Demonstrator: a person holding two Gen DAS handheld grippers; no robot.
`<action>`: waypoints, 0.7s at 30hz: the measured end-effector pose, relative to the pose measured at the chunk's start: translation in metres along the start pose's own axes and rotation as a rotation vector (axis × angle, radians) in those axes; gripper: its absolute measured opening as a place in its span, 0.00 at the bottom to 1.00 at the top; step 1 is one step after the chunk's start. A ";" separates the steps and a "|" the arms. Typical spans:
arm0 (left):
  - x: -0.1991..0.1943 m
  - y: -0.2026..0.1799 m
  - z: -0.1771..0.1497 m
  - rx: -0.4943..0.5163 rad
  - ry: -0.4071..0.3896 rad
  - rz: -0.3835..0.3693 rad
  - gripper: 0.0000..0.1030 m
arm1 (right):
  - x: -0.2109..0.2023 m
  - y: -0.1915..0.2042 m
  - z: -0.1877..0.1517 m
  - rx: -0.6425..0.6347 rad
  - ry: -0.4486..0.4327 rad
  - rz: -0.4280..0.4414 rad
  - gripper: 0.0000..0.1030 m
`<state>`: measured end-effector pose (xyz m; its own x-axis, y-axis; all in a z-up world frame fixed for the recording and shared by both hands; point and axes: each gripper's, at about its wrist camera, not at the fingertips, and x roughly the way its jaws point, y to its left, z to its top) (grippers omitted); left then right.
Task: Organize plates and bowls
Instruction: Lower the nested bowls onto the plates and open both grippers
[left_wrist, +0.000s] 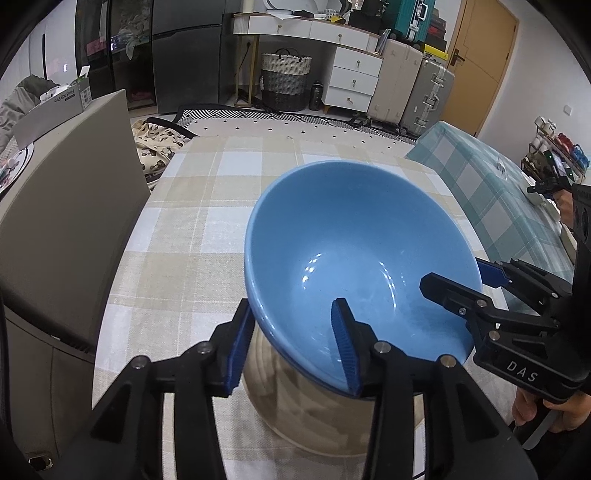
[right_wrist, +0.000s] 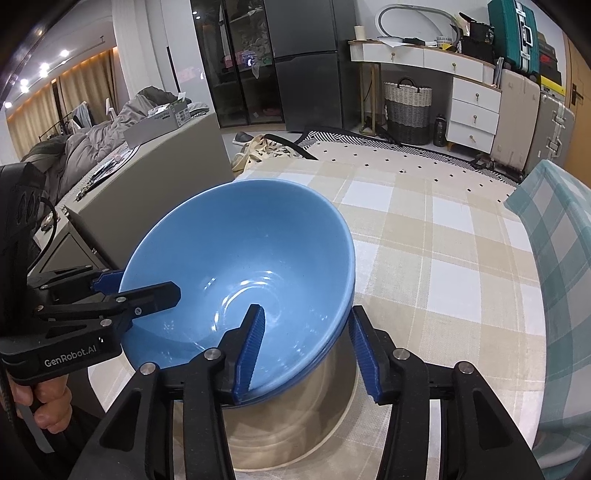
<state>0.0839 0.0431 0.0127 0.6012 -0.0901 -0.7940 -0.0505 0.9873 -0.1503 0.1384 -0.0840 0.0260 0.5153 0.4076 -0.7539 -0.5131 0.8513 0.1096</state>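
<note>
A blue bowl (left_wrist: 354, 254) is held tilted above the checked table, its rim straddled by both grippers. In the left wrist view my left gripper (left_wrist: 295, 347) has one finger inside and one outside the near rim, with a gap at the outer pad. My right gripper (left_wrist: 454, 280) straddles the rim at the right. In the right wrist view the bowl (right_wrist: 243, 254) fills the centre; my right gripper (right_wrist: 310, 350) straddles the near rim loosely and the left gripper (right_wrist: 144, 288) straddles the left rim. A beige plate (right_wrist: 295, 435) lies on the table under the bowl.
The beige checked tablecloth (left_wrist: 207, 229) covers the table. A grey chair back (left_wrist: 66, 206) stands at the left. A teal checked cloth (left_wrist: 509, 192) lies to the right. Drawers, a basket and suitcases stand far behind.
</note>
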 end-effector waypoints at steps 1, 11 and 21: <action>0.000 -0.001 0.000 0.001 0.001 -0.001 0.44 | 0.000 0.000 0.000 0.000 0.001 0.004 0.49; -0.002 -0.005 -0.002 0.021 -0.002 -0.020 0.62 | -0.005 0.002 -0.001 -0.021 -0.015 0.050 0.67; -0.022 0.008 -0.006 0.020 -0.096 0.001 1.00 | -0.022 0.014 0.001 -0.073 -0.098 0.068 0.97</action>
<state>0.0654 0.0518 0.0260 0.6750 -0.0773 -0.7338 -0.0358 0.9899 -0.1372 0.1202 -0.0811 0.0448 0.5408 0.4966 -0.6789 -0.5957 0.7960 0.1078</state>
